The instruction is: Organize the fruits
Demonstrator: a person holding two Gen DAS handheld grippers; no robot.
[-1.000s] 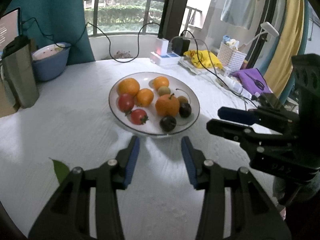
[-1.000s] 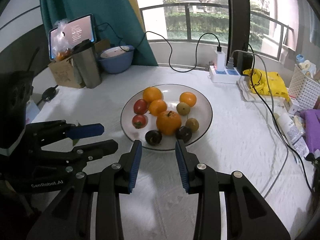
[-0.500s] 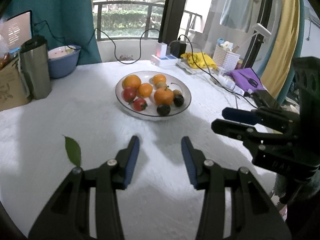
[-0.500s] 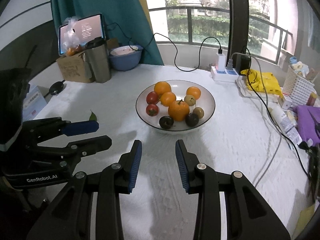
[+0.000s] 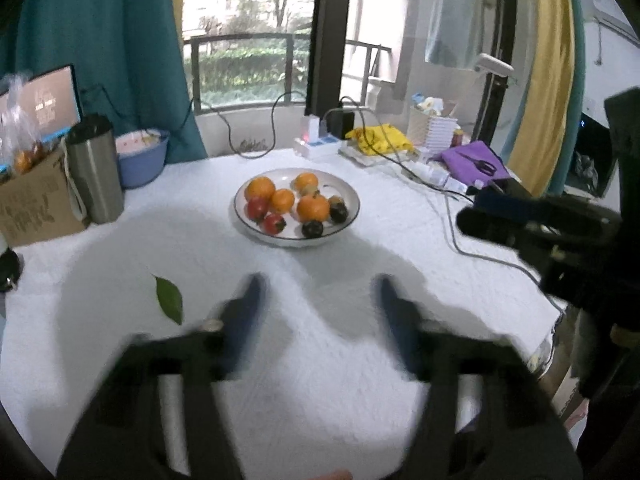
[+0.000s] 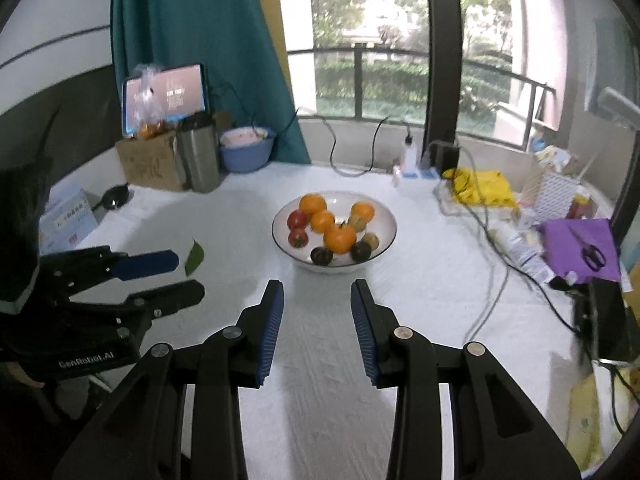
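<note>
A white bowl (image 5: 339, 186) (image 6: 383, 218) stands mid-table on the white cloth. It holds oranges (image 5: 260, 189), red tomatoes (image 5: 257, 208), dark plums (image 5: 312, 229) and small brownish fruits. Both grippers hover well short of the bowl, over bare cloth. My left gripper (image 5: 318, 292) is blurred and its jaws are opening, with nothing between them. It also shows at the left of the right wrist view as the left gripper (image 6: 190, 274). My right gripper (image 6: 317, 292) has its blue pads apart and holds nothing. In the left wrist view the right gripper (image 5: 470, 212) sits at the right edge.
A green leaf (image 5: 170, 300) (image 6: 195, 258) lies on the cloth, left of the bowl. A steel tumbler (image 5: 94, 168), a blue basin (image 5: 140, 156) and a cardboard box (image 5: 32, 204) stand at the back left. A power strip (image 5: 318, 145), cables and a purple cloth (image 5: 476, 160) crowd the right.
Both grippers have drawn back from the bowl and risen, so the bowl looks smaller and farther. The left gripper's jaws have spread wider. The right gripper's jaws are unchanged.
</note>
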